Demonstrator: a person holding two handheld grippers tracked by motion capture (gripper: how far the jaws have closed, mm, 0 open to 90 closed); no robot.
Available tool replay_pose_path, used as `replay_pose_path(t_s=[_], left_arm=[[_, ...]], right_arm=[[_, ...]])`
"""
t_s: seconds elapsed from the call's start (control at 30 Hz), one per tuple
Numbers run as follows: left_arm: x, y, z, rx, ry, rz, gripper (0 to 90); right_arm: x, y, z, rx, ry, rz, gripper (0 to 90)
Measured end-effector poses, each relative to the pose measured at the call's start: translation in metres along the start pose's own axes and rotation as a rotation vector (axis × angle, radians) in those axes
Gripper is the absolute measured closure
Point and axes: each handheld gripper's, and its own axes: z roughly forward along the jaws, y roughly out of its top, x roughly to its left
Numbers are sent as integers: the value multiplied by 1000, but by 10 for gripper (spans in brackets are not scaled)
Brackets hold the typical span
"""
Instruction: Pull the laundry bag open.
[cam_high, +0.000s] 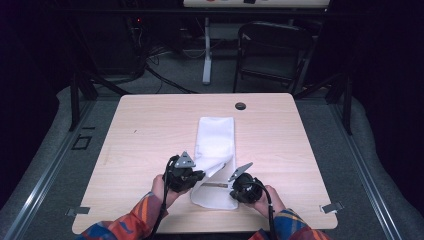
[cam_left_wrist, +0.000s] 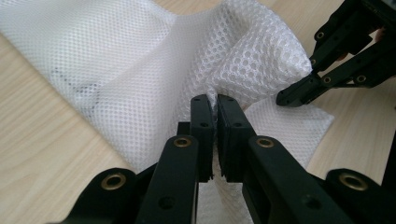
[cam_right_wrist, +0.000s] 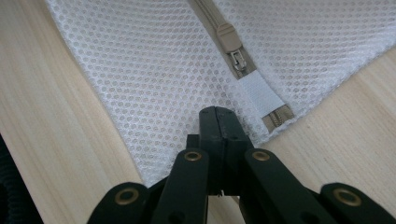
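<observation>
pinching mesh bag fold in left gripper

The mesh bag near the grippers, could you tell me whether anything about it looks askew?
Yes: the mesh bag lies flat farther back, but its near end is pulled up and bunched where the left gripper pinches it.

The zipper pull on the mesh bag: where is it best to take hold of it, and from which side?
Grip the small metal tab of the zipper pull, coming from above along the zipper line. It lies flat on the mesh bag, so the fingers probably must pinch its thin edges.
</observation>
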Motion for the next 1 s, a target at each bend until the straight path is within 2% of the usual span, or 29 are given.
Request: replay_pose_path(t_s=[0.37, 0.8, 0.87, 0.97, 1.0], left_arm=[[11, -9, -15, 27, 58, 5, 862], [19, -20, -24, 60, 75, -21, 865], [19, -21, -24, 65, 76, -27, 865], [21, -23, -24, 85, 74, -22, 866], [21, -23, -24, 98, 71, -22, 866]], right_arm=[[0, 0, 0, -1, 0, 15, 900], [0, -1, -2, 27, -31, 46, 900], [0, -1, -3, 43, -36, 37, 900], [1, -2, -4, 48, -50, 45, 900], [1, -2, -5, 65, -54, 39, 900]])
